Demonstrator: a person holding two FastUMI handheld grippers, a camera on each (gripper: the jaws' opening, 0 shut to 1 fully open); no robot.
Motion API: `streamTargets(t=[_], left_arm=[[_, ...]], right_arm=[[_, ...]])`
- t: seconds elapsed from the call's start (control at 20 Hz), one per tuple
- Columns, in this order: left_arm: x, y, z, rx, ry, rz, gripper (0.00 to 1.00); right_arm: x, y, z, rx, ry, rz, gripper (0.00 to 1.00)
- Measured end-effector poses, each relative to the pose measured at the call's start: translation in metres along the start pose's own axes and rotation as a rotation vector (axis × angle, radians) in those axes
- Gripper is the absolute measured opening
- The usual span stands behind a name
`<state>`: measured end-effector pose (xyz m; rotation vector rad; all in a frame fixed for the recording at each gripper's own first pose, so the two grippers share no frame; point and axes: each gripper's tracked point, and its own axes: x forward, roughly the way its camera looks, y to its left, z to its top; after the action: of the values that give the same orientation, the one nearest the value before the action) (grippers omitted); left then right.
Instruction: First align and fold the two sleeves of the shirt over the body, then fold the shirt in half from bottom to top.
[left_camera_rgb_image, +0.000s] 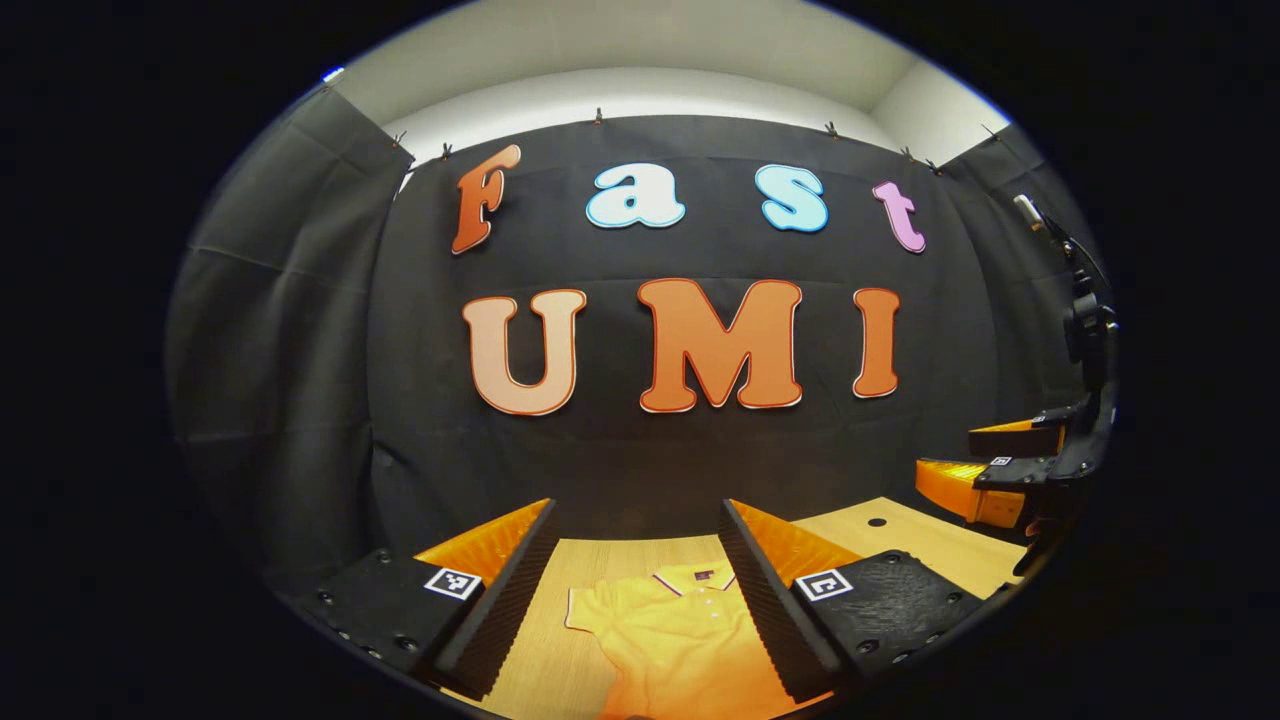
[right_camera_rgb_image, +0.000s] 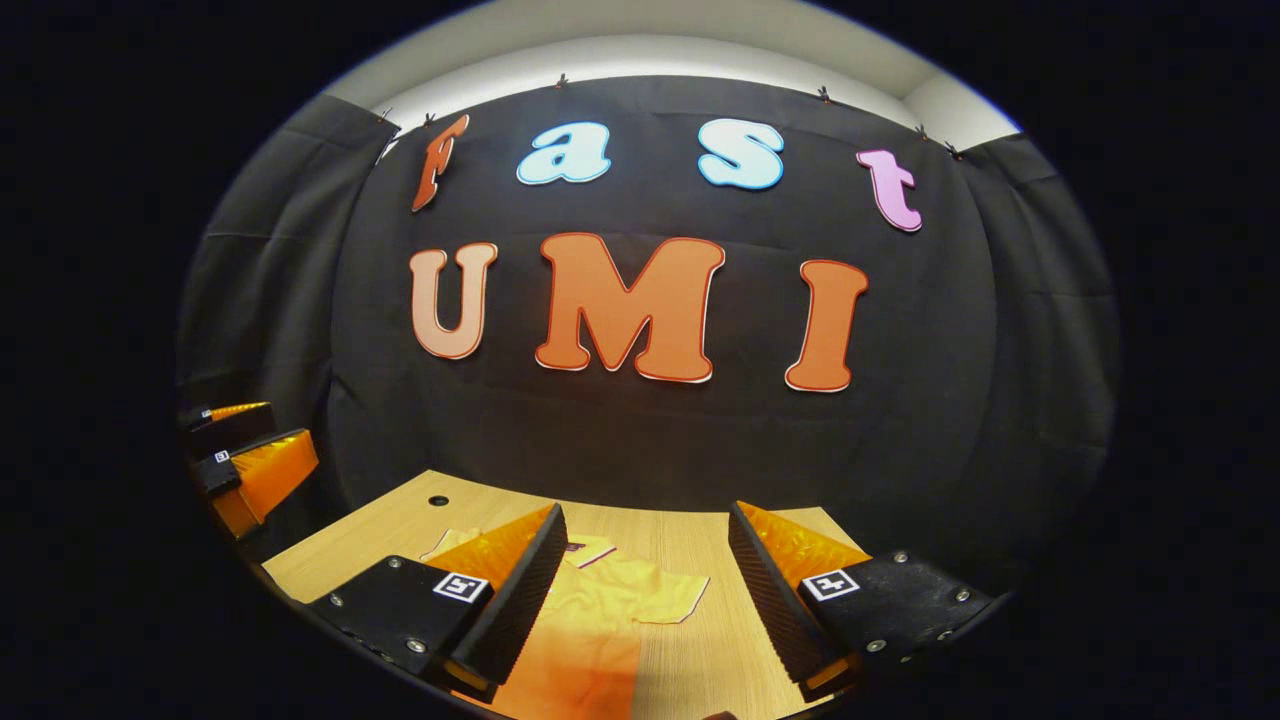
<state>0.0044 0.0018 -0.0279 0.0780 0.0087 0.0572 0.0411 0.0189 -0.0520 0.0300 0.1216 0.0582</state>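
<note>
- The shirt (left_camera_rgb_image: 672, 625) is a yellow polo lying flat on the light wooden table (left_camera_rgb_image: 905, 535), collar toward the far black wall.
- Its collar (left_camera_rgb_image: 695, 577) has a thin dark and white trim line, and a small dark label shows inside the neck.
- In the left gripper view one short sleeve (left_camera_rgb_image: 590, 608) spreads out to the left with a pale edge at its cuff; a row of small buttons runs down the placket.
- In the right gripper view the other sleeve (right_camera_rgb_image: 672, 596) lies spread to the right, flat on the wood.
- The left gripper (left_camera_rgb_image: 640, 590) hangs above the shirt with its fingers spread wide, nothing between them.
- The right gripper (right_camera_rgb_image: 645, 595) is likewise wide open and holds nothing, poised over the shirt's right side.
- The table has a small dark hole (right_camera_rgb_image: 438, 500) near its far left corner.
</note>
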Motion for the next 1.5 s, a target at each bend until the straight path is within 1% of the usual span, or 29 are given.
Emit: streamTargets(t=[0.05, 0.2, 0.3, 0.4, 0.5, 0.65, 0.8, 0.95, 1.1, 1.35, 1.5], left_arm=[[-0.001, 0.003, -0.001, 0.003, -0.002, -0.010, 0.98], [-0.005, 0.013, -0.006, 0.000, -0.006, -0.024, 0.98], [-0.007, 0.021, -0.010, -0.002, -0.004, -0.028, 0.97], [-0.005, 0.029, -0.014, -0.008, 0.011, -0.007, 0.97], [-0.005, 0.036, -0.013, -0.010, 0.005, 0.021, 0.97], [-0.001, 0.046, -0.010, 0.000, -0.006, 0.089, 0.97], [0.002, 0.049, -0.005, 0.001, -0.026, 0.144, 0.97], [0.002, 0.045, -0.006, 0.018, -0.017, 0.187, 0.97], [0.001, 0.038, -0.014, 0.028, 0.012, 0.218, 0.97], [-0.005, 0.040, -0.030, 0.025, 0.078, 0.286, 0.98], [-0.009, 0.044, -0.034, 0.028, 0.098, 0.339, 0.98]], right_arm=[[0.002, 0.000, -0.005, 0.005, 0.014, -0.006, 0.98], [0.016, -0.011, -0.025, -0.006, 0.079, -0.060, 0.98], [0.029, -0.014, -0.041, -0.008, 0.134, -0.064, 0.98], [0.045, -0.021, -0.062, -0.033, 0.195, -0.059, 0.98], [0.062, -0.030, -0.083, -0.050, 0.254, -0.058, 0.98], [0.094, -0.040, -0.114, -0.049, 0.343, -0.037, 0.97], [0.124, -0.050, -0.146, -0.054, 0.435, -0.018, 0.98], [0.152, -0.055, -0.179, -0.054, 0.535, -0.003, 0.97], [0.170, -0.063, -0.218, -0.029, 0.681, 0.011, 0.94], [0.204, -0.069, -0.258, 0.005, 0.844, 0.033, 0.92], [0.218, -0.067, -0.280, 0.087, 0.946, 0.047, 0.92]])
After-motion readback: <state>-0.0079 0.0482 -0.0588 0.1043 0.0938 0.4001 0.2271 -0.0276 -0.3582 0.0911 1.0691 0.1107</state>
